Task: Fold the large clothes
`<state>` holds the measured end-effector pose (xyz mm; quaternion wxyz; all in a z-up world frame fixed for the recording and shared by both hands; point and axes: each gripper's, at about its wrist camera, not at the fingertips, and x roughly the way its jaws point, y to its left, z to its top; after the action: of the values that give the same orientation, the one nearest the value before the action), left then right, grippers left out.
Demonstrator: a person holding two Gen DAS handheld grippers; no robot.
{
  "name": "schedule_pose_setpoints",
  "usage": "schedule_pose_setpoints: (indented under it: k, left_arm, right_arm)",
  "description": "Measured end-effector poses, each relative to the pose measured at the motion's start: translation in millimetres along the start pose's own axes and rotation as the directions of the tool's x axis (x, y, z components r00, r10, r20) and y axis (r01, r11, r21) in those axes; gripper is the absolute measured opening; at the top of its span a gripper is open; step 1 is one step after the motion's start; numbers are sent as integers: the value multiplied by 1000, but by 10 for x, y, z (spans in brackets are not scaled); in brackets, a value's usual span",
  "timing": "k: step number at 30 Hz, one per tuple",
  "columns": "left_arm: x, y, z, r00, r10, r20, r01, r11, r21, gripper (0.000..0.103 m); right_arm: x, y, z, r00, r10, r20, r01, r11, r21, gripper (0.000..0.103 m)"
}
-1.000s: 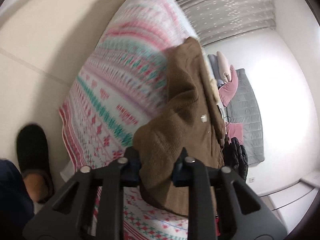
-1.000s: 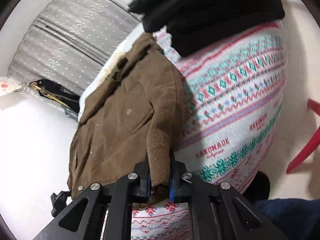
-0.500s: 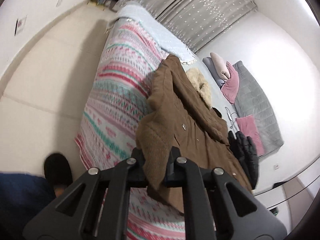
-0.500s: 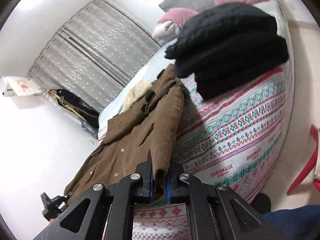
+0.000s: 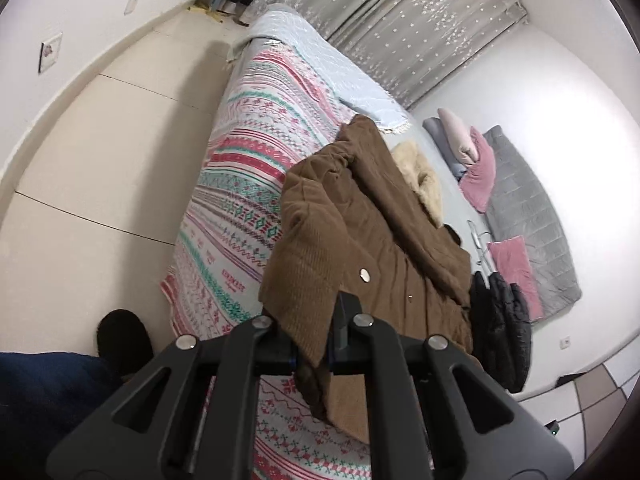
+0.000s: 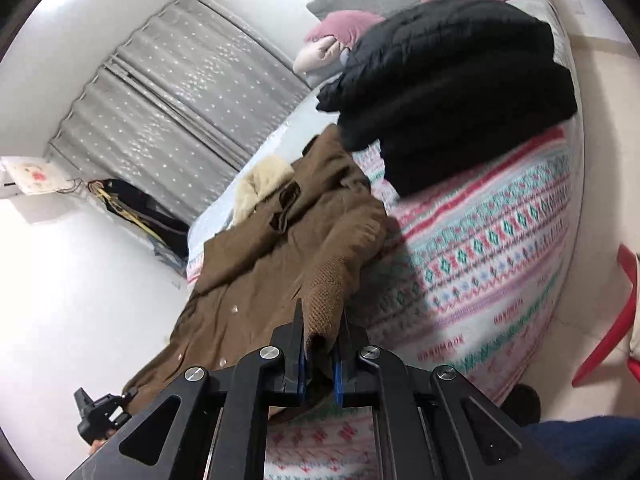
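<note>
1. The left gripper (image 5: 314,354) is pinched tight on a corner of the brown coat (image 5: 372,240). The cloth sits squeezed between its two black jaws, and a bit of it hangs down below them.
2. The right gripper (image 6: 320,350) is pinched tight too. It has hold of the coat's knitted cuff (image 6: 326,300), which sticks up between the jaws with their blue pads.
3. Both held ends of the coat are up off the bed. The rest of it lies spread out on the bed (image 5: 248,184), running away from the grippers.
4. The coat has a fluffy cream collar (image 5: 420,178) at its far end and small round snaps (image 5: 365,275) down its front.
5. Under the coat is a blanket (image 6: 480,264) with pink, red and green patterns on it. It covers the near part of the bed.
6. A black puffy jacket (image 6: 452,80) lies folded on the bed just beside the coat.
7. Farther off, pink pillows (image 5: 478,172) and a gray quilt (image 5: 532,220) rest at the head of the bed.
8. Gray curtains (image 5: 400,20) with little white stars hang behind the bed.
9. Down low you can see the person's blue trouser leg (image 5: 44,396) and a black slipper (image 5: 124,340) on the pale floor (image 5: 100,160).
10. Something red (image 6: 612,320) stands by the bed on the other side, but I cannot tell what it is.
</note>
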<state>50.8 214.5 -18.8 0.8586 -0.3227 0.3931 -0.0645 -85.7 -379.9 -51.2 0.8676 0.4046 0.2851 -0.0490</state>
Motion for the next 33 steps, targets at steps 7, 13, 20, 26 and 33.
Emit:
schedule_pose_setpoints:
  k: [7,13,20,26,33]
  left_arm:
    - [-103,-295,57,999,9,46,-9,1000,16,11]
    - [12,-580,383,998,-44,37,45,998,-35,11]
    - [346,-1193,1152,998,-41,45,40,999,14,11]
    - [1063,-1734,1977,998,31,52,-34,998,56,11]
    - [2262,-2328,2770,986,154,68,-162,978,132,12]
  right_arm:
    - [-22,211,64,999,22,38,-20,999,-35,9]
    - [208,167,309,1000,15,-2,-15,1000,12,9]
    - [367,481,982,997,64,50,-64,998,8,9]
    - [851,1057,1897,992,44,120,-37,998,-55,9]
    - [1950,1352,3038,989,-69,132,72,997,-21,9]
